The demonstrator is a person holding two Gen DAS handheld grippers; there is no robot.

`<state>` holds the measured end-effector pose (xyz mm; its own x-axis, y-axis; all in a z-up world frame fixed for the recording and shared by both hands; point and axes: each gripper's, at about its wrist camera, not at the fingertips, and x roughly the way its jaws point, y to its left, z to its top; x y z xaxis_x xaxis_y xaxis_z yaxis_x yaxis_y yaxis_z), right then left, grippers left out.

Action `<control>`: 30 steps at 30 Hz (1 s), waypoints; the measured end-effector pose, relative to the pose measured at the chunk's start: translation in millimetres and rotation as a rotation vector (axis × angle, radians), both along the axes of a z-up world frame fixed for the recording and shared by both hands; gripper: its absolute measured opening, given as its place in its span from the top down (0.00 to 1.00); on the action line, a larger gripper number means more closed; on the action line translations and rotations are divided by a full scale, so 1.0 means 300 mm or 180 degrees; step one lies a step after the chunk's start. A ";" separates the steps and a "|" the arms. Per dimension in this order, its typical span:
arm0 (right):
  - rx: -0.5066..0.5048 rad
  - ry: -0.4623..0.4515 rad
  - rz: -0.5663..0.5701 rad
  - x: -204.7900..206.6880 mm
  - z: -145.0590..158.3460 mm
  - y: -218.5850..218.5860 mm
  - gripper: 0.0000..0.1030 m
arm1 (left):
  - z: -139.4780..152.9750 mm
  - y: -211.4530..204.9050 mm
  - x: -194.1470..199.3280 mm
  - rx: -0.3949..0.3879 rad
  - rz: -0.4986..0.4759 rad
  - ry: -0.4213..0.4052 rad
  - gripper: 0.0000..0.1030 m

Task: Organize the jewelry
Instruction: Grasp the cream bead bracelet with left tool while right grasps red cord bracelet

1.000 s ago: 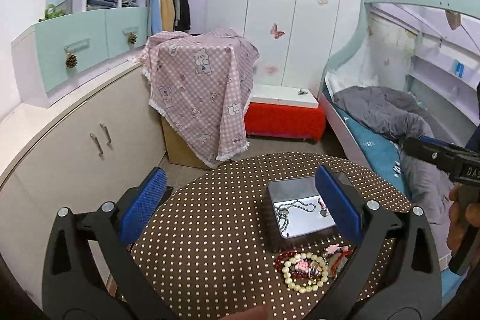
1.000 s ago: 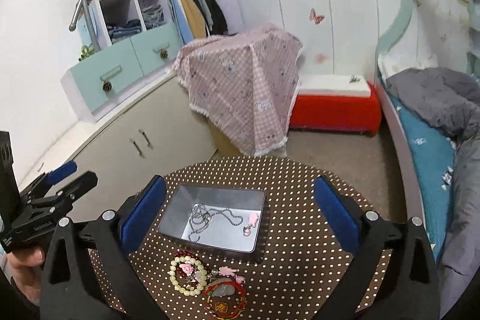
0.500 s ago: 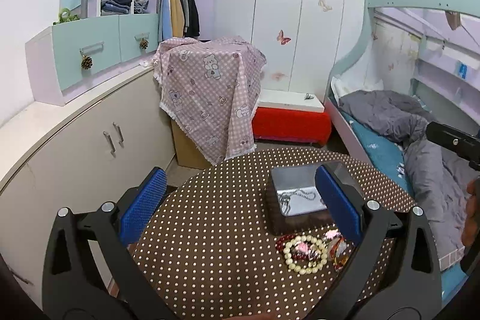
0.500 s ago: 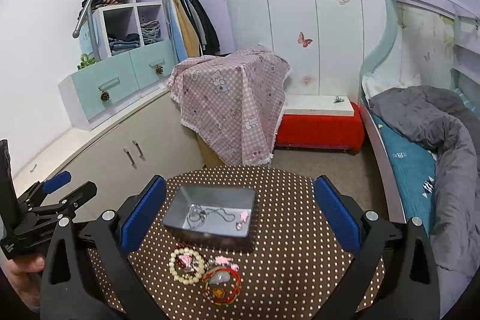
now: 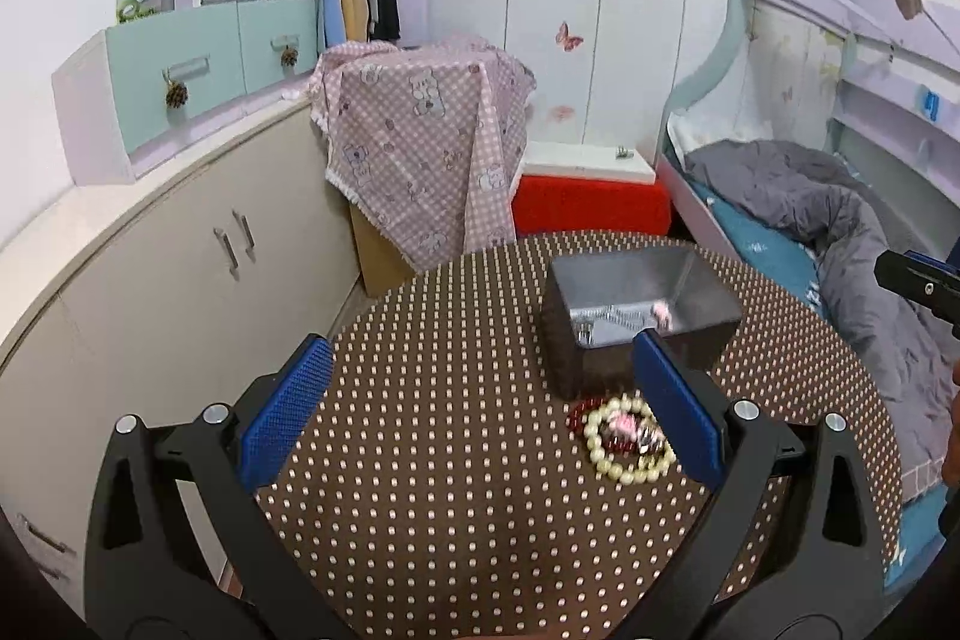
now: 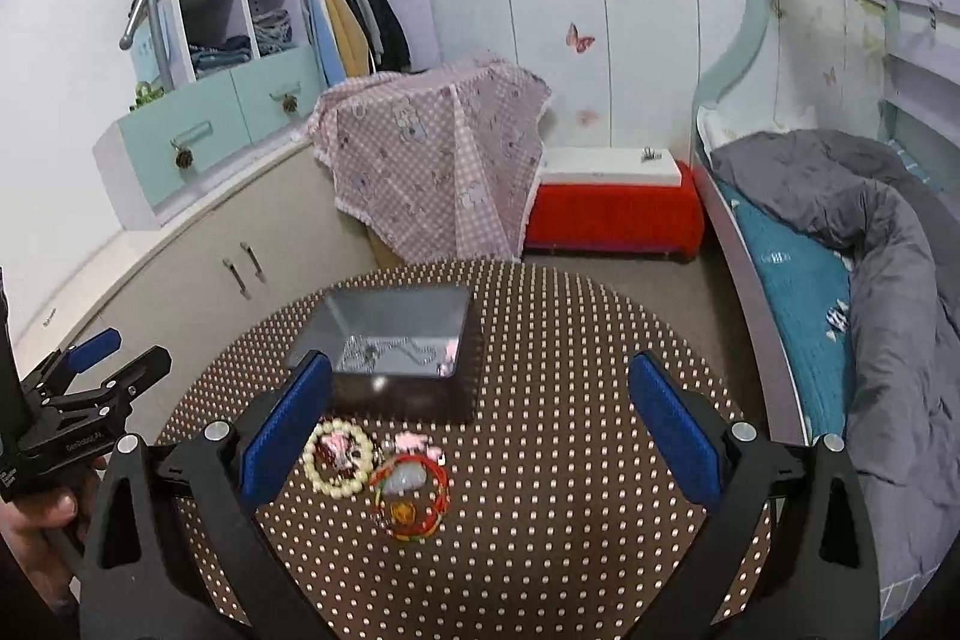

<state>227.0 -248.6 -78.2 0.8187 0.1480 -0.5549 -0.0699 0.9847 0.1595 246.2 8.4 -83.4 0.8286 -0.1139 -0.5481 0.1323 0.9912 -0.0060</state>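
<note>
A metal box (image 6: 396, 340) stands on the round brown polka-dot table (image 6: 570, 400); a silver chain (image 6: 390, 349) and a small pink piece lie in it. In front of it lie a pearl bracelet (image 6: 338, 455), a pink charm (image 6: 411, 441) and a red string bracelet (image 6: 410, 496). My right gripper (image 6: 480, 424) is open and empty above the table's near side. My left gripper (image 5: 480, 418) is open and empty; the box (image 5: 636, 304) and pearl bracelet (image 5: 624, 439) sit by its right finger. The left gripper also shows at the left edge of the right wrist view (image 6: 90, 376).
A beige cabinet (image 5: 180, 268) runs along the left. A pink checked cloth (image 5: 420, 148) covers a box behind the table. A red bench (image 5: 591, 202) stands at the back. A bed with a grey blanket (image 6: 870, 244) is on the right.
Both grippers have dropped lower and tilted up, so the box is seen from a flatter angle. The jewelry has not moved. Both stay open.
</note>
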 end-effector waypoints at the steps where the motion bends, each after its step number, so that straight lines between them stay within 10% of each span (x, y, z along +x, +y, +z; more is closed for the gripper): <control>1: -0.0007 0.0024 0.0003 0.000 -0.009 0.003 0.08 | -0.011 0.002 -0.001 0.0008 -0.0007 0.0028 0.06; 30: -0.0107 0.0661 0.0127 0.054 -0.253 0.030 0.08 | -0.343 -0.147 0.123 0.0276 -0.0336 0.0916 0.15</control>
<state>243.2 -239.7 -154.1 0.6800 0.1564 -0.7163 -0.0779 0.9869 0.1416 283.1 -35.6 -186.4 0.6243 -0.1336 -0.7697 0.2396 0.9705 0.0259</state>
